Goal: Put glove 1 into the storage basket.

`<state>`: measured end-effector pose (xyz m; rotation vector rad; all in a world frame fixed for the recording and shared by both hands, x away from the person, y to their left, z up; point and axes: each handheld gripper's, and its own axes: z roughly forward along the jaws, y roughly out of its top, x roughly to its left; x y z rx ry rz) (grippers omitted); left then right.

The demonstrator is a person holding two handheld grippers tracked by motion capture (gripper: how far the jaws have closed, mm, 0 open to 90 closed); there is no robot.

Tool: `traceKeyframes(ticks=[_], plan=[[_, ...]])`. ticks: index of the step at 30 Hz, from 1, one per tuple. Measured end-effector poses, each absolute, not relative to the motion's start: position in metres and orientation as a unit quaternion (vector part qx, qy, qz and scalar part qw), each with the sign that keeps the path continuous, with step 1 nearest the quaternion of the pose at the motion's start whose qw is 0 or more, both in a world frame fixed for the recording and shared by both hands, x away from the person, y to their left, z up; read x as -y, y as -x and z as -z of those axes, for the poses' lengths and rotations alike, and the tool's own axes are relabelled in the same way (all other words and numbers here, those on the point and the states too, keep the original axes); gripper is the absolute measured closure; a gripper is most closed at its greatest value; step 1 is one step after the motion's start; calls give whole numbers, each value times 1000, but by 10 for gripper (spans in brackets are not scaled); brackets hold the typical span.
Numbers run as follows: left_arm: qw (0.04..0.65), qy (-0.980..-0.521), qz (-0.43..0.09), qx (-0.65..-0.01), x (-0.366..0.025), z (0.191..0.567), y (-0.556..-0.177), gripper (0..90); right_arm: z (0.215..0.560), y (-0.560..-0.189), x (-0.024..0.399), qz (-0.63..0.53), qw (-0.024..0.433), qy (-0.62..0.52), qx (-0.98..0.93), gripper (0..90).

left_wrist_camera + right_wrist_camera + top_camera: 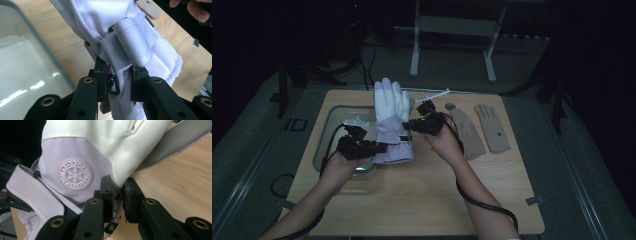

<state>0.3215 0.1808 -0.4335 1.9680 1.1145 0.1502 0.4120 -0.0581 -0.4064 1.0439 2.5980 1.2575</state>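
ski glove (391, 120), white at the fingers and pale lilac at the cuff, held up above a wooden table (422, 190) between two hand-held grippers, fingers pointing away from the person. left gripper (379, 148) pinches the gathered cuff fabric at the glove's lower left edge; in the left gripper view its black jaws are pressed onto a fold of lilac cloth just below a wrist strap (135, 40), with a small black clip caught beside one jaw. right gripper (408, 125) pinches the glove's right edge near mid-height; in the right gripper view its jaws are closed on the seam beside a round snowflake badge (75, 174). glove hangs over the near edge of a shallow clear tray (328, 131) at the table's left. to the right, well apart from it, lie two flat beige knit gloves (482, 129) side by side, with a small round object and a thin white stick near their fingertips.

judging by the two-handed hold, the step in hand looks like carrying or repositioning the glove while it is lifted. next move likely calls for both grips to hold firm and travel together, so the slippery fabric does not slide out, before lowering it flat onto the wood or tray.
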Motion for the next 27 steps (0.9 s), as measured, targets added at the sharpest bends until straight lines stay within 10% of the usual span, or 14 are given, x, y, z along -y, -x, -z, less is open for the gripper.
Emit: traceKeyframes(ticks=[27], plan=[[396,-776,-40,-489,-285,449,-343,729,428,-444,-59,-393,4,-324,-860,795]])
